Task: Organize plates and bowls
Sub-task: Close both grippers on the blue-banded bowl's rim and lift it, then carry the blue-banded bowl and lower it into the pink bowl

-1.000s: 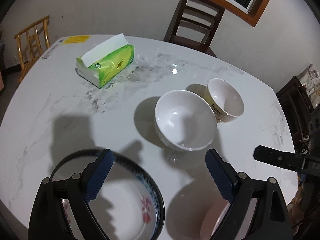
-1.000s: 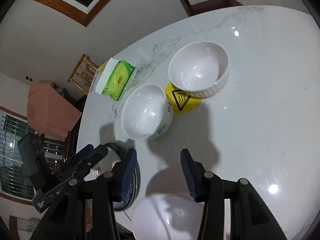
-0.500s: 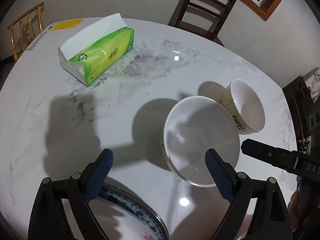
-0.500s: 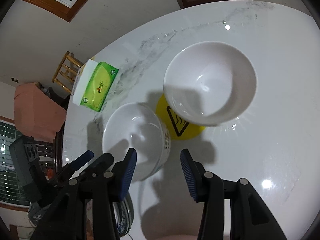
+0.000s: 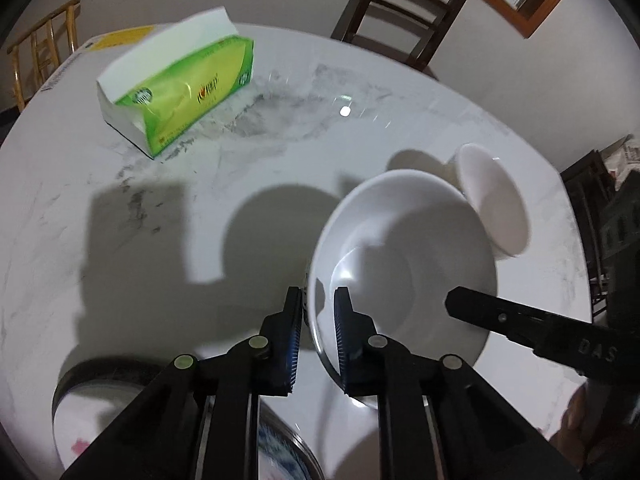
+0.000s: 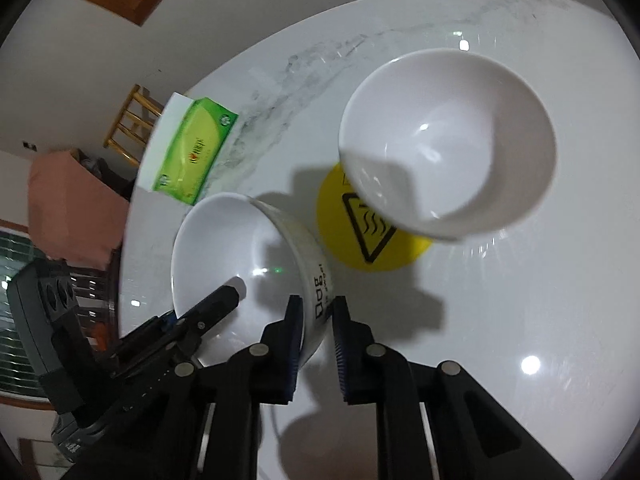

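Since the white bowl (image 5: pixel 404 264) on the marble table (image 5: pixel 140 208) looks glazed, slippery and breakable, its rim suits pinching: left gripper (image 5: pixel 318 320) is closing there at seven o'clock, right gripper (image 6: pixel 316 324) at five.

Left gripper (image 5: pixel 317 312) and right gripper (image 6: pixel 317 320) jaws closing, angled downward.

Blue-rimmed plate (image 5: pixel 280 446) cut off by bottom edge, partly hidden behind left claw (image 5: pixel 317 338); tissue box (image 5: pixel 180 92) motion-blurred.
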Available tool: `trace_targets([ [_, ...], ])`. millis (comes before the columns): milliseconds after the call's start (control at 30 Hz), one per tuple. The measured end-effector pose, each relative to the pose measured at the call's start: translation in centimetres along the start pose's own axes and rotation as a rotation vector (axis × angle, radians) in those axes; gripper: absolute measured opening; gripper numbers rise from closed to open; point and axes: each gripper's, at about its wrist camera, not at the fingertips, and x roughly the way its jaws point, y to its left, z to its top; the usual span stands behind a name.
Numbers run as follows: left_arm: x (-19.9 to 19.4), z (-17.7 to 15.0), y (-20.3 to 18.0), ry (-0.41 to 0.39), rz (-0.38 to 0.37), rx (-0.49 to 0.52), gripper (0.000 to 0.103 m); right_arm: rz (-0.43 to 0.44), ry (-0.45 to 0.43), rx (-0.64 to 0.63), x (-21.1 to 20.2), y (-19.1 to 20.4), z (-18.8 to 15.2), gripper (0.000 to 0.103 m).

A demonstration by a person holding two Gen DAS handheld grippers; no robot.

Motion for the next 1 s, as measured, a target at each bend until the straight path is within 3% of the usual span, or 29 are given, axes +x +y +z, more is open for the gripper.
trace_targets([
  [567,-12.3,-8.9,-6.2,-0.092,-0.139,0.114,0.019,0.041,-0.080,-0.075,-12.5,1.0,-11.4,0.014],
  [767,-14.1,-13.1,-8.1,-0.091,-0.173,0.160,0.019,0.031,-0.092,-0.076,-15.0,-0.3,-15.7,0.014],
  [1000,-12.9,-16.6,-9.0,-0.030,-0.205,0.175,0.020,0.034,-0.088,-0.026,-14.8,-2.7,-18.1,0.014],
])
